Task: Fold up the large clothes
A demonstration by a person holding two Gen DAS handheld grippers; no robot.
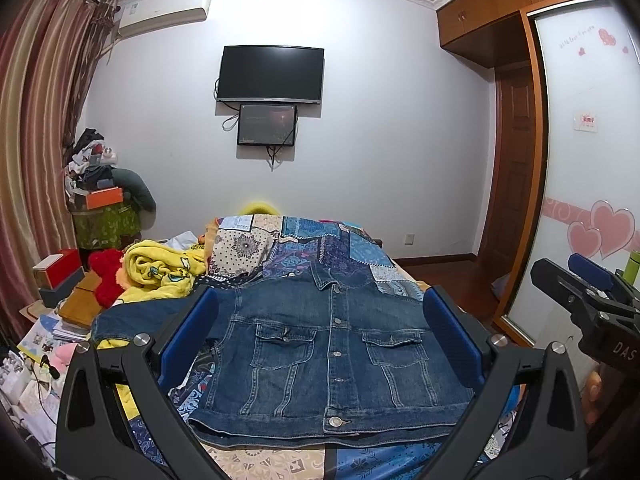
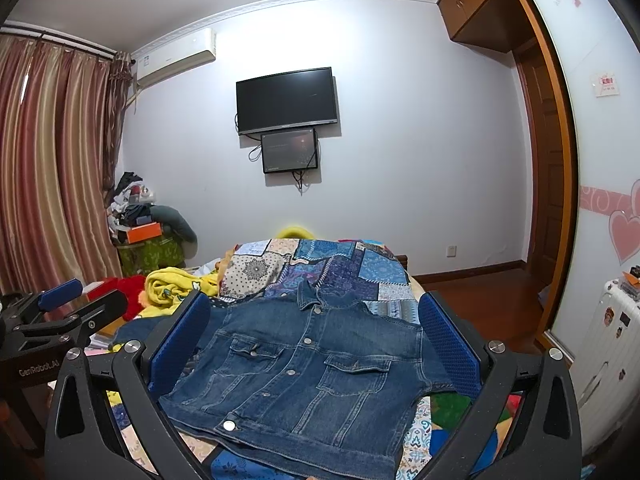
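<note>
— Two grippers, both with nothing between the fingers. The left gripper (image 1: 320, 336) holds its blue pads spread wide, and the right gripper (image 2: 316, 344) is spread just as wide.

— Where is the garment?

— One denim jacket (image 1: 332, 356) lies front-up on the patchwork quilt (image 1: 304, 248) that covers the bed. It is buttoned down the middle, collar at 12 o'clock, hem at 6 o'clock, two flap pockets on the chest. From the left wrist, a sleeve runs out flat toward 9 o'clock behind the left pad. From the right wrist the jacket looks turned a little, hem corner toward 7 o'clock.

— Do the fingers touch it?

— I cannot tell. In both views the jacket shows in the gap between the pads, but contact is not clear.

— Do the grippers see each other?

— Yes. The right gripper shows at 3 o'clock in the left wrist view, and the left one at 9 o'clock in the right wrist view.

— And around the bed?

— A yellow blanket (image 1: 160, 272) is bunched at 10 o'clock of the jacket, with a red plush toy (image 1: 106, 276) just beside it. On the far wall hangs a dark television (image 1: 272, 74), a smaller screen (image 1: 267, 125) right under it.
</note>
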